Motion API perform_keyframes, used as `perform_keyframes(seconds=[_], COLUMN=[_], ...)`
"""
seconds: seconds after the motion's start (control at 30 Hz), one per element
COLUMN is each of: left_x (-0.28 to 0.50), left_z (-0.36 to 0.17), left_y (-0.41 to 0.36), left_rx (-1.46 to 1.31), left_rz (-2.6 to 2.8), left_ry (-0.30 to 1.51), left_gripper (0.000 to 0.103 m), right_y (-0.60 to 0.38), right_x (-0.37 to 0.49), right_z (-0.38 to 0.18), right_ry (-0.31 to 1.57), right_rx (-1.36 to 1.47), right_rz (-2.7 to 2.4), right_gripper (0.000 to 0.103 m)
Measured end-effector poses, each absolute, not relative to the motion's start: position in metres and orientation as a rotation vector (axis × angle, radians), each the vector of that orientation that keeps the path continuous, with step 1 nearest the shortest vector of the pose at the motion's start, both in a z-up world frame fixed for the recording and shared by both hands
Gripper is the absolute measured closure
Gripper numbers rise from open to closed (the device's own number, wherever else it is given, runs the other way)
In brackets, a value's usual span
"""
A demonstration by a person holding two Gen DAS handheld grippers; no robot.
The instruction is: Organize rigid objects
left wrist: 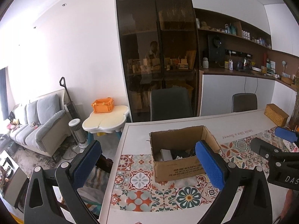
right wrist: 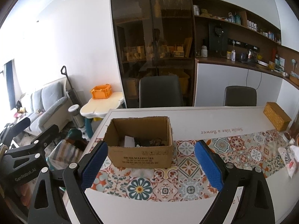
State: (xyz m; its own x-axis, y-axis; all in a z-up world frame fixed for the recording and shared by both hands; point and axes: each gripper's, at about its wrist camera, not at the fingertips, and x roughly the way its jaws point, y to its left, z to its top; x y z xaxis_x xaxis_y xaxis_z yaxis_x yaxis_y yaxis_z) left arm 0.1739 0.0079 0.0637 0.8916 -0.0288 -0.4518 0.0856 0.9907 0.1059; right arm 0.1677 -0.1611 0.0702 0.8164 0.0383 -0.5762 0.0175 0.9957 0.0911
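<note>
Both claws wide and empty, poised before the box.
The left claw (left wrist: 149,160) and right claw (right wrist: 151,160) hover short of the cardboard box (right wrist: 140,149) at twelve o'clock on the counter (right wrist: 214,119); likely a reach inside comes next, clearing the rim; open room at three o'clock.

Table (right wrist: 214,117) with cardboard box (right wrist: 142,156), wicker box (right wrist: 276,118)

Cardboard box (right wrist: 140,145) on table (right wrist: 214,119), wicker box (right wrist: 276,118) far right.
</note>
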Motion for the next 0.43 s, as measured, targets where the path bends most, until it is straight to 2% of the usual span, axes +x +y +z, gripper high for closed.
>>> perform_keyframes(seconds=[0.43], left_x=[0.1696], left_z=[0.0681], left_y=[0.0099], left_rx=[0.119], left_rz=[-0.074], left_ry=[0.464], left_gripper=[0.0], right_y=[-0.1617], right_x=[0.1621], right_z=[0.0743], right_ry=[0.6], right_rx=[0.092], right_rz=[0.003], right_gripper=[0.009])
